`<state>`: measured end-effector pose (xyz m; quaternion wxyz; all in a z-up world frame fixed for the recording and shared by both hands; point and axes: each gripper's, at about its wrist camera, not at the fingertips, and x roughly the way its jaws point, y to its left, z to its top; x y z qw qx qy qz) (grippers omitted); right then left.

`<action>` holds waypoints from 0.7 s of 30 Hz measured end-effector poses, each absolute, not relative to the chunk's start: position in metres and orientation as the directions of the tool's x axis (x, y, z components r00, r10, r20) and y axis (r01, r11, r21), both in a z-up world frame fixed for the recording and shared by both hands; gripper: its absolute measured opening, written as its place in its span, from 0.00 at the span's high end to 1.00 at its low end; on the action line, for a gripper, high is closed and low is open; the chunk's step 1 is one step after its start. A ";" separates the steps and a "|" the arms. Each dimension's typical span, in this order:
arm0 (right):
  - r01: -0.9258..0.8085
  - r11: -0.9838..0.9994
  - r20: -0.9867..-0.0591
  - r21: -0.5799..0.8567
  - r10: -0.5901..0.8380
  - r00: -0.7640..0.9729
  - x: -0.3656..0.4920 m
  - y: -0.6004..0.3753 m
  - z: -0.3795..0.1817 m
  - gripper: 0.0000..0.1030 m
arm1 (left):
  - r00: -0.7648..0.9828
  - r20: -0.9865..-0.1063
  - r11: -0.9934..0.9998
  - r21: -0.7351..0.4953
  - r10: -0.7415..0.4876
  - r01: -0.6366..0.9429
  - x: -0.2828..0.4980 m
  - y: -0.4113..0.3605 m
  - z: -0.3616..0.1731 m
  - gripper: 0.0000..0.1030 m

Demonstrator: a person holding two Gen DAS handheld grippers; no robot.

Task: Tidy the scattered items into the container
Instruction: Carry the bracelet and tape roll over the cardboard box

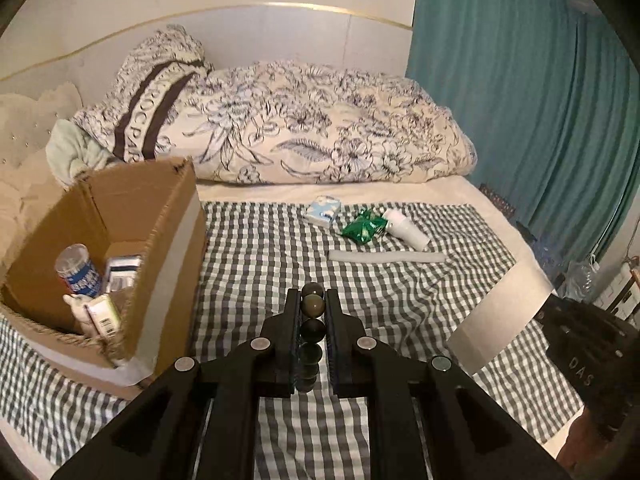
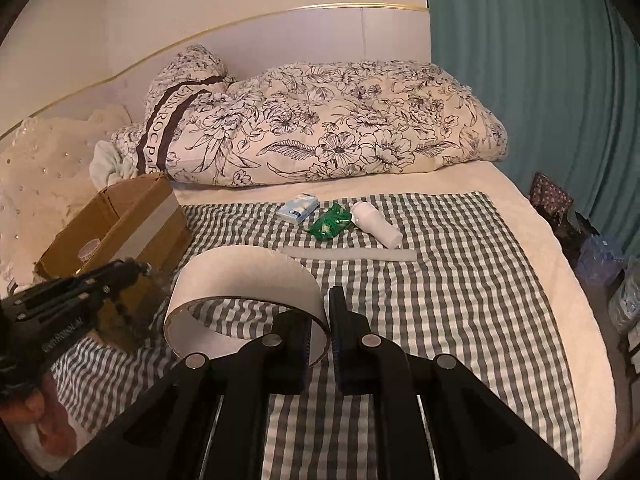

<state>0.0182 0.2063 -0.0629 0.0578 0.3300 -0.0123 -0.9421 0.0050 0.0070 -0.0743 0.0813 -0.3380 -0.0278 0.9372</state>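
My left gripper (image 1: pixel 313 298) is shut on a string of dark round beads (image 1: pixel 311 332), held above the checked cloth beside the open cardboard box (image 1: pixel 120 200). My right gripper (image 2: pixel 322 312) is shut on the wall of a wide white ring (image 2: pixel 240 272), lifted off the cloth to the right of the box (image 2: pixel 132 216). On the cloth farther back lie a blue-white tissue pack (image 1: pixel 323 210), a green packet (image 1: pixel 362 227), stacked white cups (image 1: pixel 404 227) and a long white strip (image 1: pixel 386 256). The box holds a blue-labelled bottle (image 1: pixel 78 272) and small cartons (image 1: pixel 122 272).
A rolled floral duvet (image 1: pixel 320 132) lies across the bed behind the items. A teal curtain (image 1: pixel 520 100) hangs on the right, past the mattress edge (image 2: pixel 560 264). Bags and clutter (image 2: pixel 600 256) stand on the floor there. Pale pillows (image 2: pixel 48 160) lie behind the box.
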 end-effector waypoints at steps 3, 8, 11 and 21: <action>0.099 -0.992 -0.621 0.080 -0.127 -0.773 0.030 0.207 -0.057 0.92 | -0.770 -0.614 -0.985 -0.110 0.174 -0.135 0.018 0.005 -0.062 0.89; 0.088 -0.993 -0.608 0.078 -0.117 -0.786 0.048 0.205 -0.041 0.92 | -0.790 -0.583 -0.982 -0.115 0.189 -0.150 0.038 -0.001 -0.039 0.89; 0.079 -0.994 -0.600 0.074 -0.108 -0.793 0.057 0.200 -0.031 0.92 | -0.793 -0.573 -0.979 -0.119 0.205 -0.167 0.045 -0.004 -0.029 0.89; 0.085 -0.995 -0.595 0.061 -0.104 -0.797 0.079 0.176 -0.012 0.92 | -0.817 -0.545 -0.982 -0.110 0.190 -0.155 0.067 -0.037 -0.002 0.89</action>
